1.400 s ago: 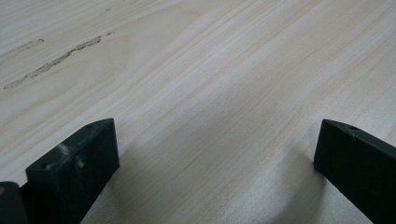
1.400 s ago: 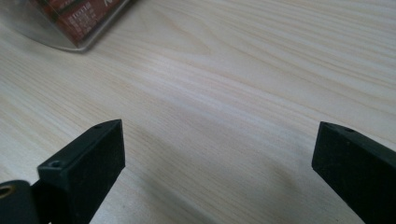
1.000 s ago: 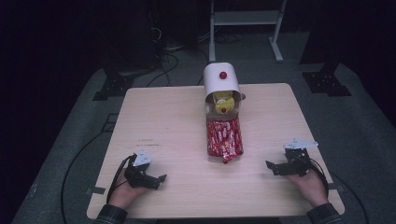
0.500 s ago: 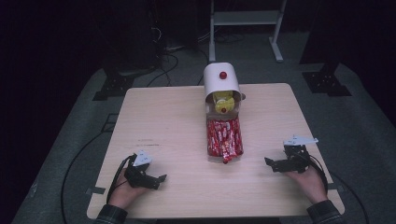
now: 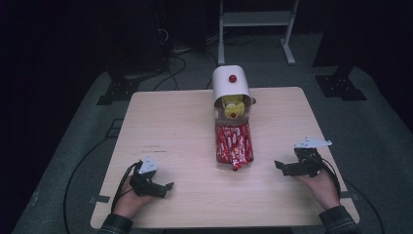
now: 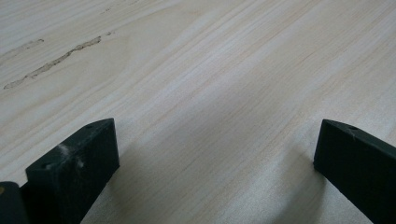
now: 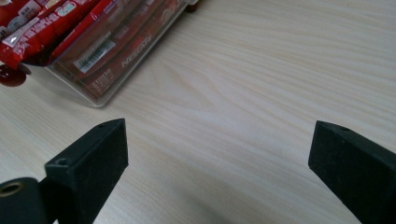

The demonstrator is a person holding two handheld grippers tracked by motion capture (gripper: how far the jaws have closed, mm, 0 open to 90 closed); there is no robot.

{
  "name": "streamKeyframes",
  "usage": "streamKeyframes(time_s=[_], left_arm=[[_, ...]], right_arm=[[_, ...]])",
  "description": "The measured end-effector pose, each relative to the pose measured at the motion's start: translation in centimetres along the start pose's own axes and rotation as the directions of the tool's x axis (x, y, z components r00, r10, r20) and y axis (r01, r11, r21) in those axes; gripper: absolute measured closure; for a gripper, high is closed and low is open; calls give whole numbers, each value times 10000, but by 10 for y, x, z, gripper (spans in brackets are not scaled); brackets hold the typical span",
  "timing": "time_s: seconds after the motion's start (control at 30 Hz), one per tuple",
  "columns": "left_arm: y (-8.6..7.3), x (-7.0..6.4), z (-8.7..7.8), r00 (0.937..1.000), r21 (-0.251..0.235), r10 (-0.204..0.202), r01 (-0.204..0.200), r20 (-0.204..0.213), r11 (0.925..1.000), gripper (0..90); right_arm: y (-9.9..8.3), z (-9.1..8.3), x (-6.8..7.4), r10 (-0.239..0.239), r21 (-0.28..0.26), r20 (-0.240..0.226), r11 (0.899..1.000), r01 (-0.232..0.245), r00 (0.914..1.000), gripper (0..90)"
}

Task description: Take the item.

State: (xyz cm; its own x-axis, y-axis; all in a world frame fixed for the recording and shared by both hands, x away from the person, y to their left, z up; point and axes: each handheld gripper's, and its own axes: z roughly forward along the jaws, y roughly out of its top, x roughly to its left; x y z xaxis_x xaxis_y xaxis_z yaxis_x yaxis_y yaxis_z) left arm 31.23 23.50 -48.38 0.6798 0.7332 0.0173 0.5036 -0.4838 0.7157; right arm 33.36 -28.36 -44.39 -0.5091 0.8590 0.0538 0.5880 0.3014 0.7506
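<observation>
A clear tray (image 5: 234, 142) packed with red snack packets lies in the middle of the wooden table (image 5: 170, 126), and its near corner shows in the right gripper view as the tray (image 7: 116, 51). Behind it stands a white domed dispenser (image 5: 230, 87) with a red knob and yellow contents. My left gripper (image 5: 166, 189) rests low at the front left, open, jaws wide over bare wood (image 6: 210, 93). My right gripper (image 5: 280, 166) sits at the front right, open, pointing left toward the tray with nothing between its jaws.
A small red round piece (image 7: 11, 75) lies by the tray's near end. Scuff marks (image 6: 51, 60) streak the wood ahead of the left gripper. Beyond the table are a dark floor with cables (image 5: 170, 53) and a white stand (image 5: 253, 19).
My right gripper has lifted slightly and edged toward the tray. The left gripper has stayed put.
</observation>
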Motion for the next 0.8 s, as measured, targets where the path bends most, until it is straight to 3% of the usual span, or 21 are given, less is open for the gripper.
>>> streamKeyframes(time_s=[0.8], left_arm=[[0, 0, 0, 10000, 31, 0, 0, 7, 10000, 0]], right_arm=[[18, 2, 4, 98, -220, -327, 9997, -105, 9994, 43]])
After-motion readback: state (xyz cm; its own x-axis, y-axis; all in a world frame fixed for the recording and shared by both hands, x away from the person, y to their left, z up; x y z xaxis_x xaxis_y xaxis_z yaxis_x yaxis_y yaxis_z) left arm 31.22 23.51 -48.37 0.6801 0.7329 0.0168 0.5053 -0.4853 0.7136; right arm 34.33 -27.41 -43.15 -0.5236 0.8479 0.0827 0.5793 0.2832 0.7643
